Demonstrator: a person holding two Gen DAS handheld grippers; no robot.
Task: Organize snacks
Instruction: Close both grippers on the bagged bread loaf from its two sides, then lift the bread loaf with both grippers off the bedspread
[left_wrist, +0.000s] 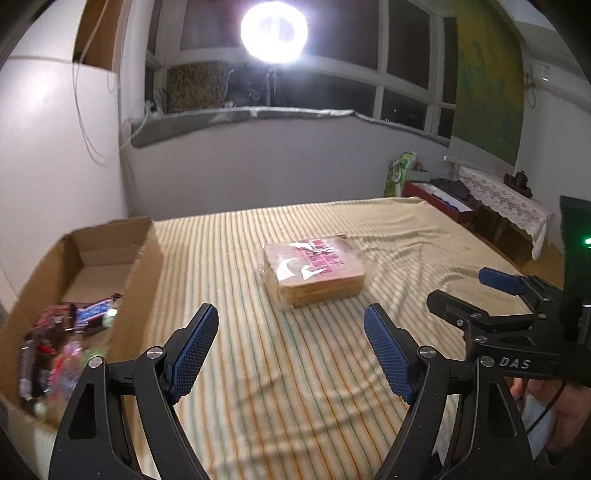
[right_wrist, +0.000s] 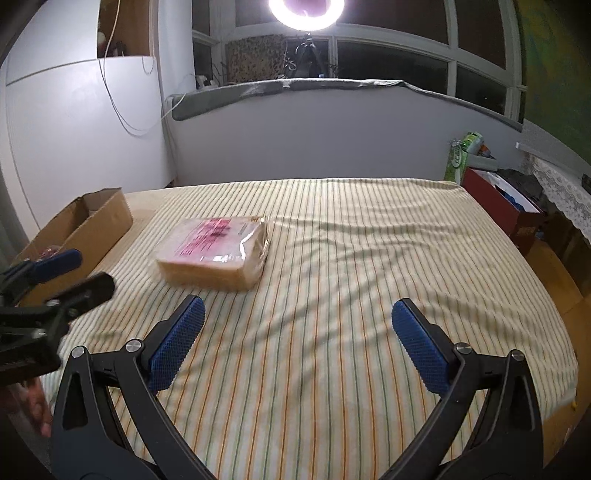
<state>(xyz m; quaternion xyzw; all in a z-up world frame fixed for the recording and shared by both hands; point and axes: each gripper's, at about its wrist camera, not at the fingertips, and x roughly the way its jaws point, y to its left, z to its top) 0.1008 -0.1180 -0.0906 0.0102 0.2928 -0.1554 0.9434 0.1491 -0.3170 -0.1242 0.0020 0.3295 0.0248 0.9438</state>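
Bed (right_wrist: 369, 258) with striped sheet. Cardboard box (left_wrist: 144, 251) at left edge of bed, several wrapped snacks (left_wrist: 74, 332) piled in near end. Bagged sliced bread (left_wrist: 314, 273) flat mid-bed, well apart from box. Left hand-held gripper (left_wrist: 291, 347) empty, fingers wide apart, short of bread. Right hand-held gripper (right_wrist: 295, 343) empty, fingers spread, bread ahead-left.
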